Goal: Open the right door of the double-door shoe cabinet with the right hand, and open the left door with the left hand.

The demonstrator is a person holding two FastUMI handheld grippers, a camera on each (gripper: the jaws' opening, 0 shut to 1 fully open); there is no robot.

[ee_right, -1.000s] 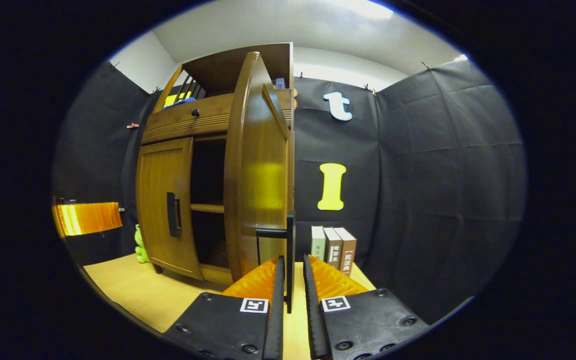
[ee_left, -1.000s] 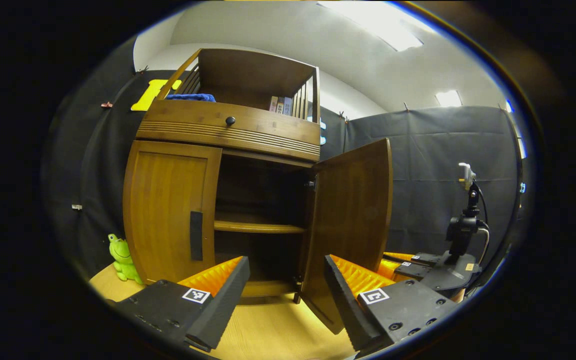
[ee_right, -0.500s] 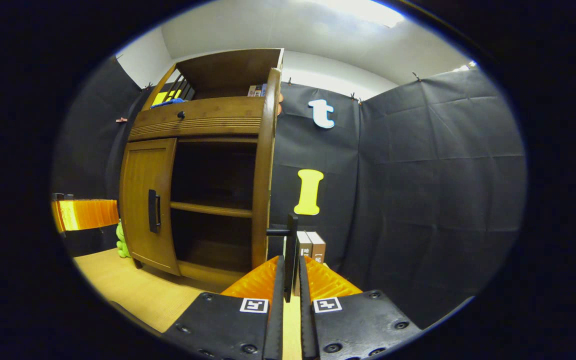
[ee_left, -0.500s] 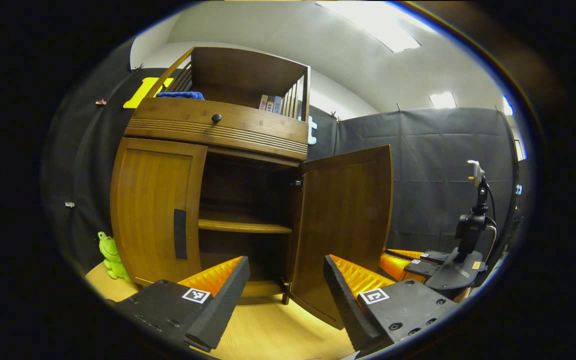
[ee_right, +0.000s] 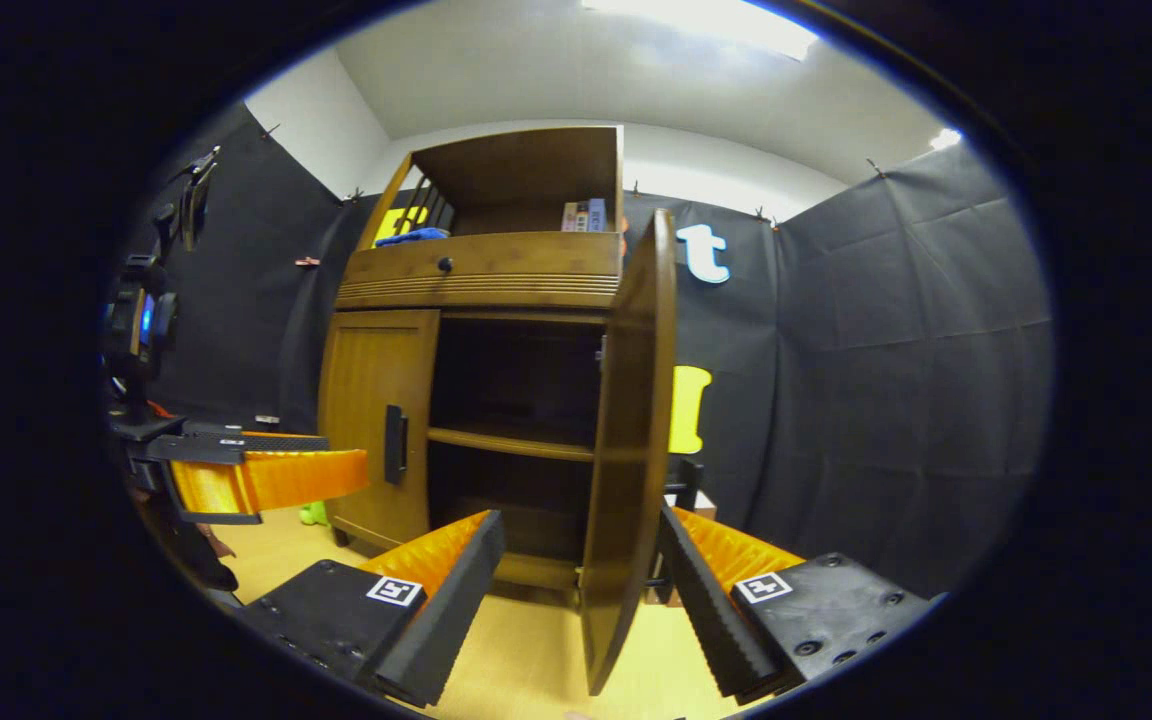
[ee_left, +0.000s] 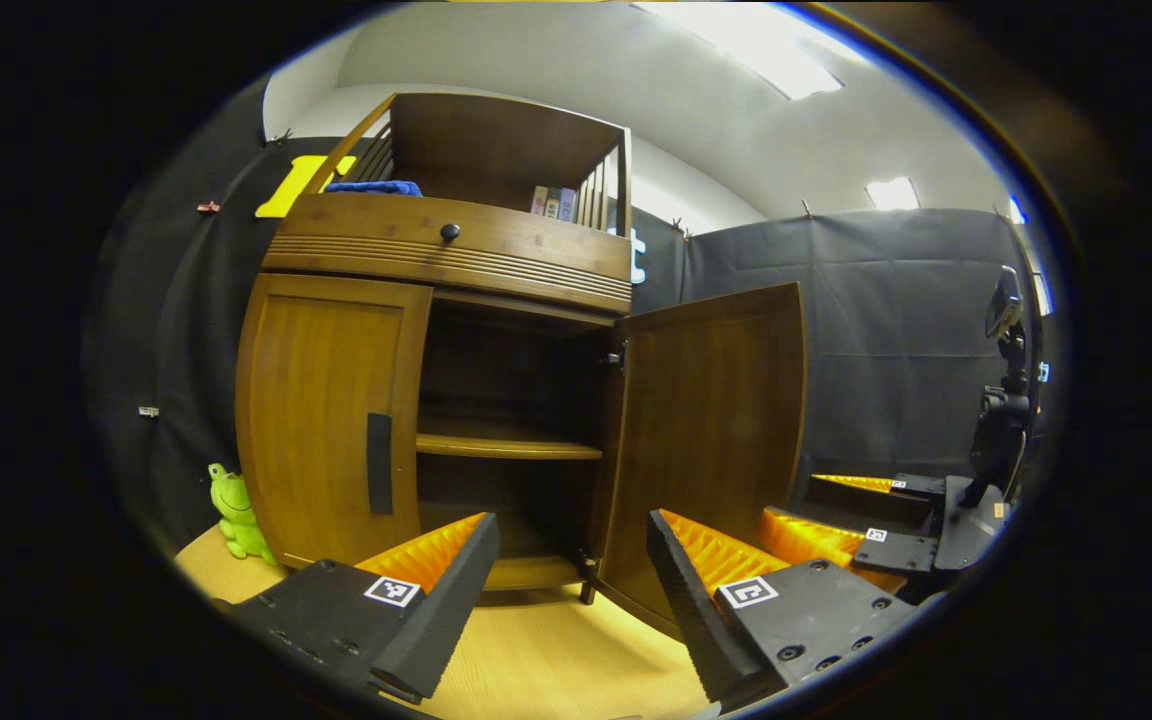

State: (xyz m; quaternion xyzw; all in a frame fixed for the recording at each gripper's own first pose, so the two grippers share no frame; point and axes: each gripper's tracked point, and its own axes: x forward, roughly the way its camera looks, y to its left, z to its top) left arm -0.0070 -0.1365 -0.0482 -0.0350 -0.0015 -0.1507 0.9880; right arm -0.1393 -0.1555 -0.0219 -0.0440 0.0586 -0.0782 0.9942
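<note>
The wooden shoe cabinet's left door (ee_left: 326,420) is closed, its dark handle (ee_left: 379,463) facing me. The right door (ee_left: 706,440) stands swung out wide. My left gripper (ee_left: 571,530) is open, in front of the cabinet's lower opening and a little short of it. In the right gripper view the right door (ee_right: 631,430) shows edge-on, with my open right gripper (ee_right: 581,520) spread to either side of its lower edge, touching nothing. That door's handle (ee_right: 681,470) peeks out behind the door. The right gripper (ee_left: 791,498) also appears beyond the open door; the left gripper (ee_right: 336,455) hovers near the closed door (ee_right: 376,420).
One shelf (ee_left: 506,445) crosses the dark inside. Above are a drawer with a knob (ee_left: 450,232), a blue cloth (ee_left: 371,187) and books (ee_left: 556,200). A green frog toy (ee_left: 236,505) sits left of the cabinet on the wooden surface (ee_left: 536,660).
My right gripper opened, let go of the right door's handle and drew back. The right door swung further out. My left gripper stayed open and barely shifted.
</note>
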